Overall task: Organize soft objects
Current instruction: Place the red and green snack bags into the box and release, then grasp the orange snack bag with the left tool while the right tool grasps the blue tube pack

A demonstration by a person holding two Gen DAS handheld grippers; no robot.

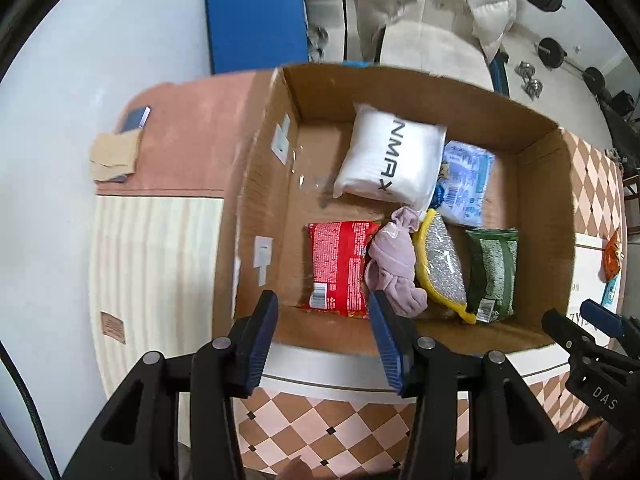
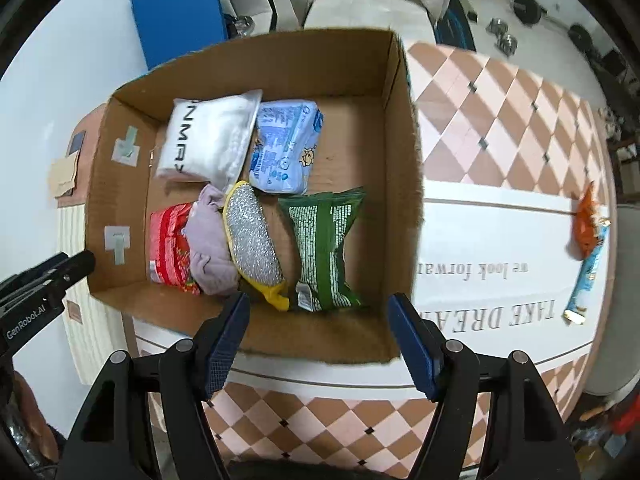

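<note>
Cardboard box [image 2: 400, 160]: white pillow [image 2: 208, 140] and blue pack [image 2: 286, 148] held at its far wall; green packet [image 2: 324, 248], silver scourer [image 2: 252, 236], lilac cloth [image 2: 208, 248], red packet [image 2: 168, 244] along its near wall. Left gripper [image 1: 324, 340] and right gripper [image 2: 320, 340]: fingers spread apart, empty, above the near rim.

White pillow [image 1: 390, 158] in cardboard box [image 1: 532, 216] is showing black letters "NMAX", upside down, possibly cut off at top. Left gripper [image 2: 86, 258] body is reading "GenRobot.AI" in right wrist view. Right gripper [image 1: 580, 320] body is showing "DAS", rest hidden. Tablecloth [image 2: 500, 216] is carrying upside-down print: "we look forwar..." and "TAKE DREA...", both cut by box. Red, green, blue packs: print too small to read.
</note>
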